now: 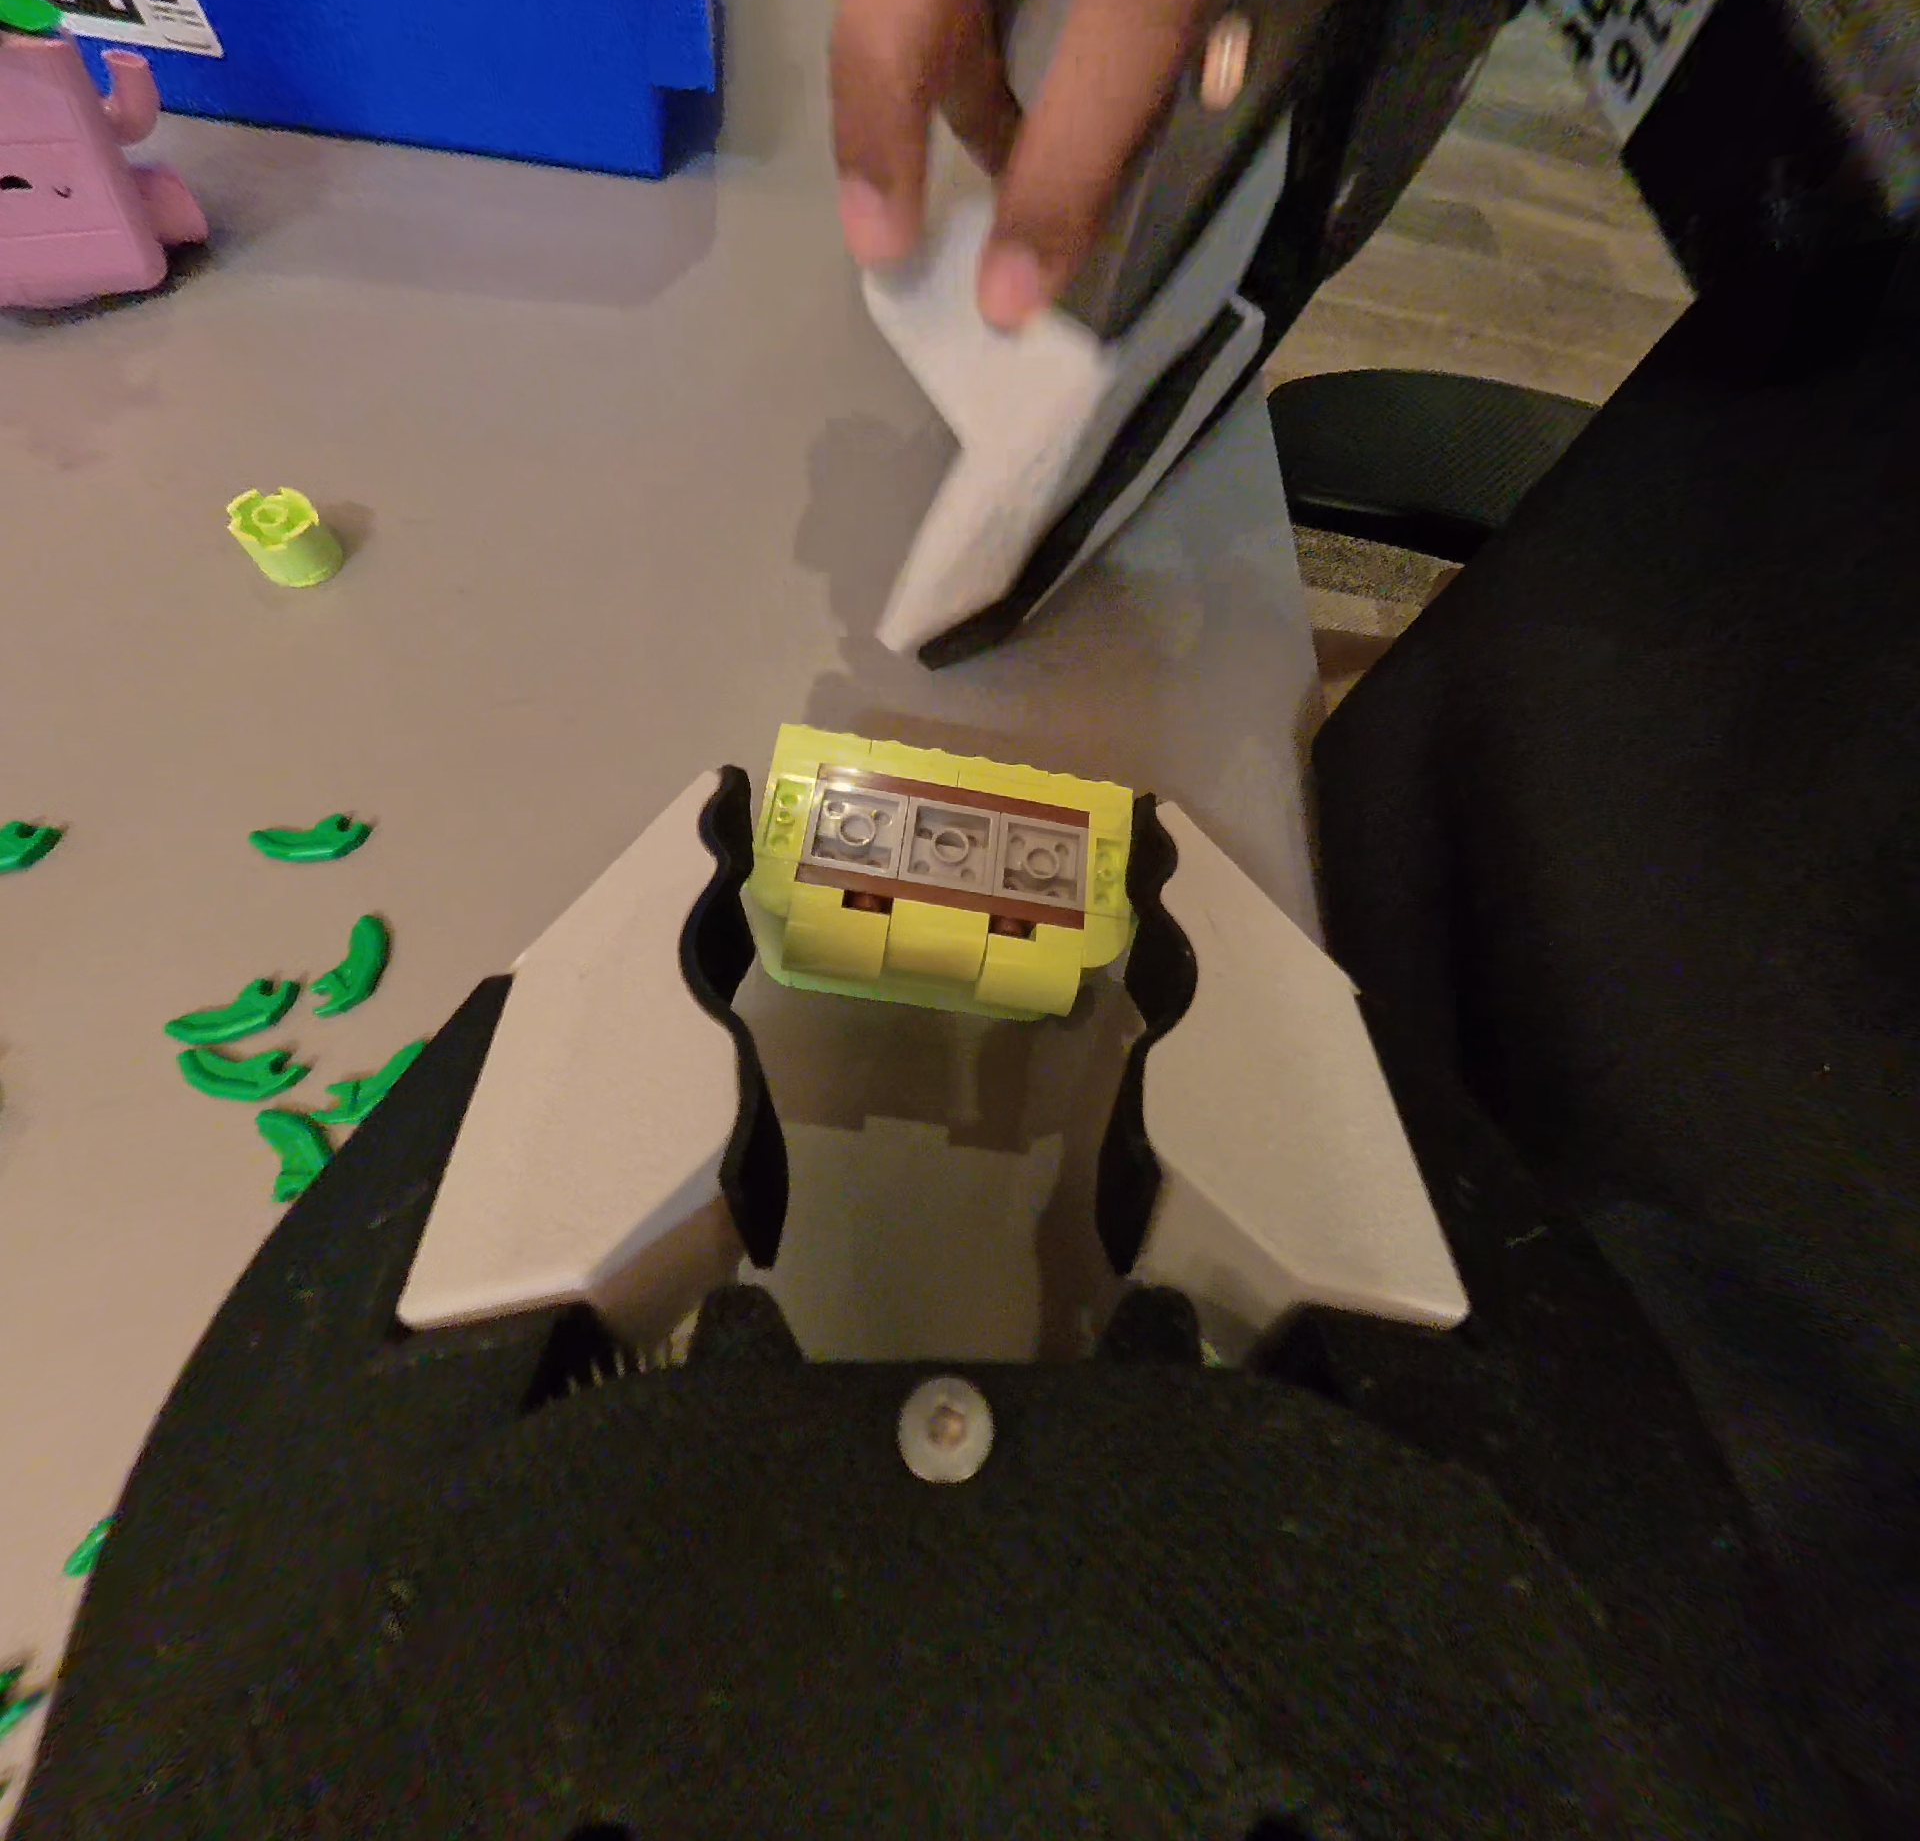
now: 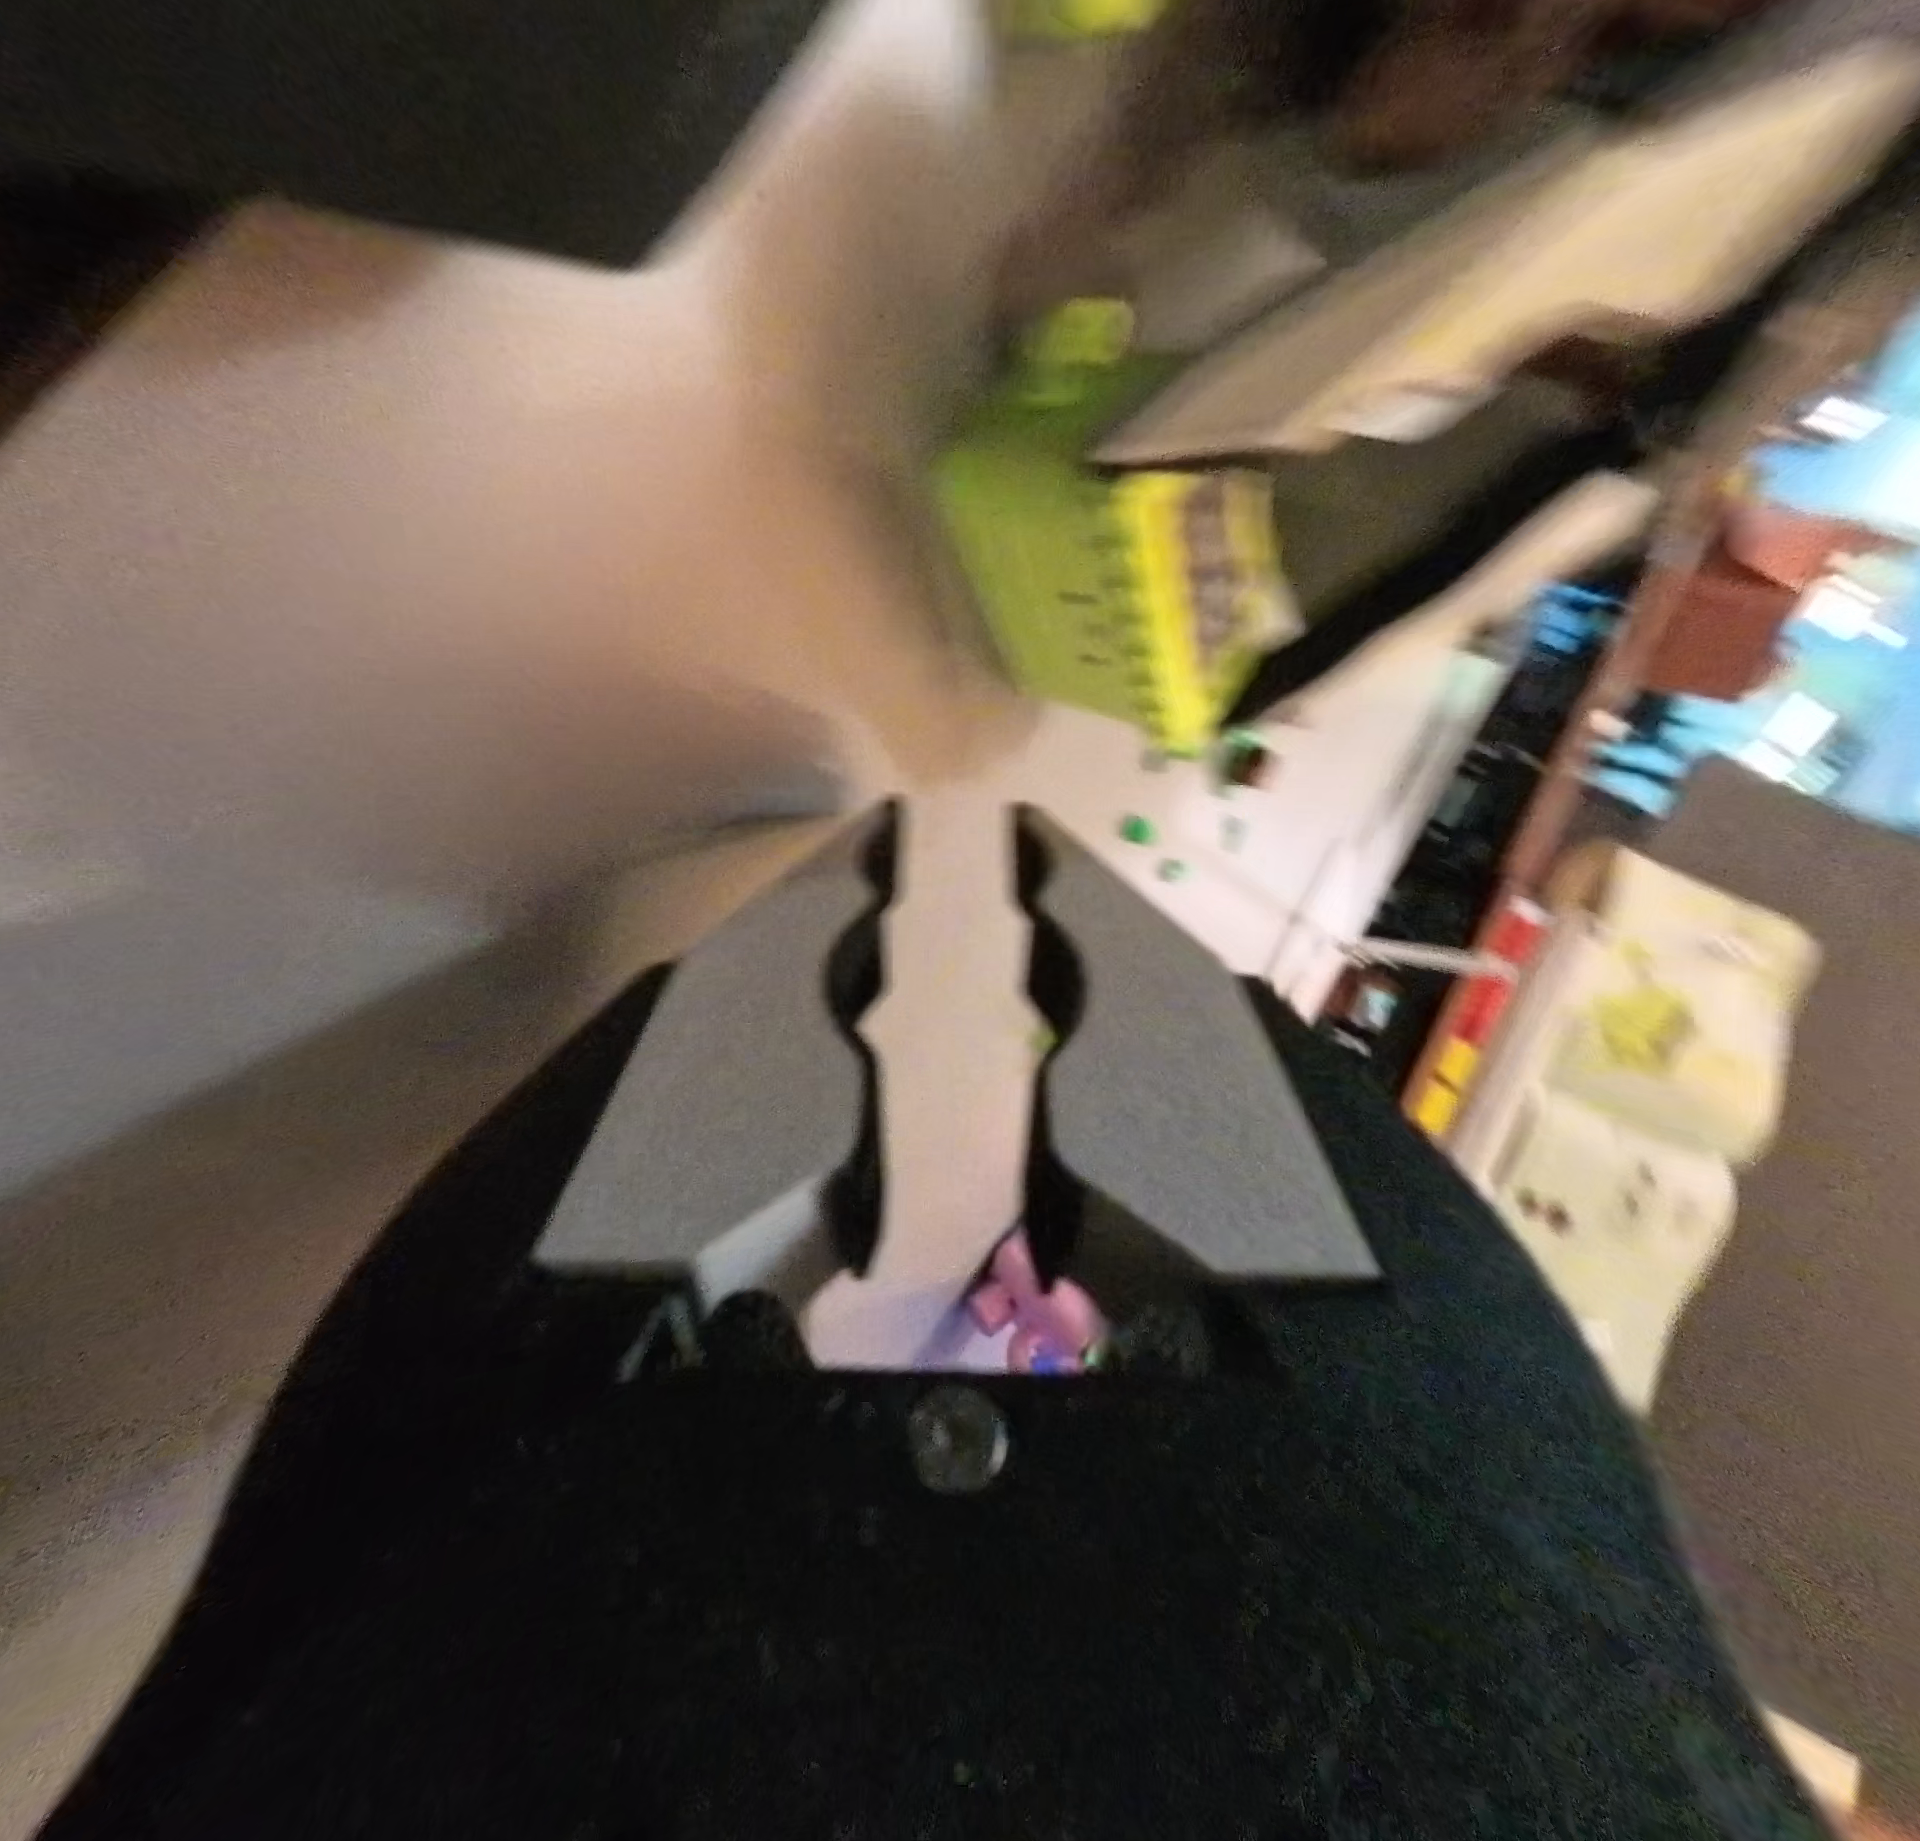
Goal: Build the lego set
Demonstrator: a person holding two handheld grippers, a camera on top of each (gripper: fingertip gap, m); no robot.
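A: Left gripper (image 1: 940, 861)?
B: Pinching the lime lego block (image 1: 940, 872) between both fingertips, grey studs up, over the counter (image 1: 520, 648) near its right edge.
A: Right gripper (image 2: 954, 823)?
B: Jaws narrowly parted, nothing between them; view badly blurred. It hangs at one o'clock of the block, a hand (image 1: 935, 98) on it.
A: Loose parts?
B: Lime round brick (image 1: 283, 536) at ten o'clock, green leaves (image 1: 260, 1002) at nine.
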